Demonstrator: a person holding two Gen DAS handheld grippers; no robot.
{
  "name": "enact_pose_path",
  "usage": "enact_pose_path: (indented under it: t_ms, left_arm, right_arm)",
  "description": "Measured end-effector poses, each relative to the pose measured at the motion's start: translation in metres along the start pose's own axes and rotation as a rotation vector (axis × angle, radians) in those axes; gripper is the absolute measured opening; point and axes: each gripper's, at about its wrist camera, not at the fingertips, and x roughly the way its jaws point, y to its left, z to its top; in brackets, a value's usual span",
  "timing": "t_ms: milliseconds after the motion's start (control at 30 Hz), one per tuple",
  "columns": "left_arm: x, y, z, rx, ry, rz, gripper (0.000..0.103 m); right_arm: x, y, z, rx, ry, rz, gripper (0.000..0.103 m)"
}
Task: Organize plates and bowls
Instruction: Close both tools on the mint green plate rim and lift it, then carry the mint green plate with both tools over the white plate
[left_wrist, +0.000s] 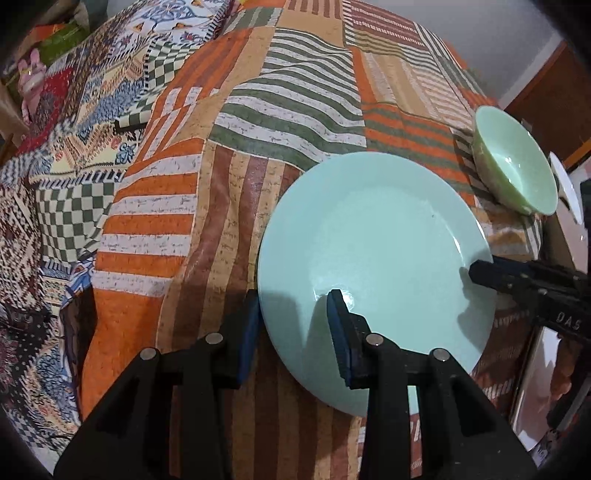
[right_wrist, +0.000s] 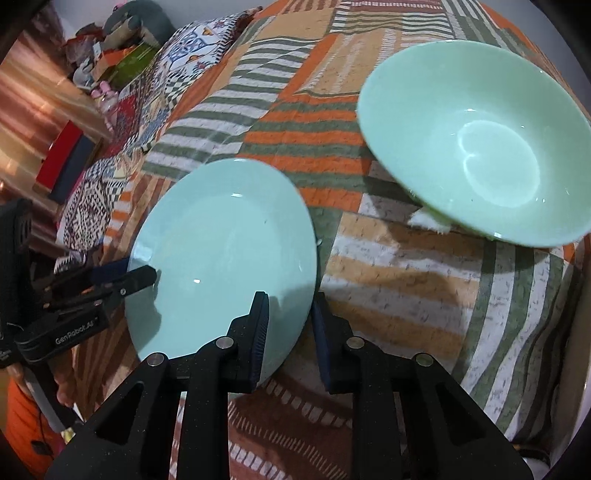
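While you held both tools over the table, the patchwork tablecloth (left_wrist: 177, 192) of orange, brown, green and white striped squares filled the left side, with a second, busier printed cloth (left_wrist: 70, 122) of checks and blue flowers lying along its far left edge.

Next came your left gripper (left_wrist: 295, 301). The right wrist view showed white lettering on its black body that read "GenRobot.AI". Its jaws stood fairly narrow across the near-left rim of the plate. One blue-padded finger (left_wrist: 248, 325) lay against the outer edge and the other rested on the upper face, so it looked clamped on that rim.

The pale turquoise round glazed plate (left_wrist: 376, 229) sat in the middle of the cloth, between your two tools. It was plain and glossy, with a broad shallow rim, soft highlights and the fingers' shadows on it.

Your right gripper (right_wrist: 290, 301) was closed tight on the plate's near-right rim, one finger over the face and one beside the edge. The left wrist view showed the letters "DAS" on its side; any letters beyond those could not be read.

Farthest right, apart from the plate, the pale green glossy round bowl (right_wrist: 480, 147) stood tilted near the table's edge, its inside plain and shiny.
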Motion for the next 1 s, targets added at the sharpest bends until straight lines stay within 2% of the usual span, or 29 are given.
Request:
enact_pose_path:
  t_ms: [100,133,200,533,1000]
  left_arm:
    - [0.004,0.002,0.004,-0.017,0.008,-0.02,0.036]
    - [0.005,0.002,0.005,-0.018,0.009,-0.019,0.037]
    - [0.005,0.0,0.005,-0.014,0.011,-0.012,0.037]
    - [-0.006,-0.011,-0.005,-0.007,0.0,0.014,0.034]
    - [-0.078,-0.044,-0.033,0.021,-0.103,0.006,0.033]
  right_arm:
    - [0.005,0.008,0.001,-0.039,0.005,-0.03,0.021]
    - [0.006,0.011,0.001,-0.055,0.006,-0.041,0.025]
    - [0.006,0.014,0.0,-0.072,0.008,-0.052,0.026]
    - [-0.008,0.011,-0.005,-0.027,-0.011,-0.037,0.022]
    - [-0.07,0.016,-0.03,-0.017,-0.114,0.004,0.022]
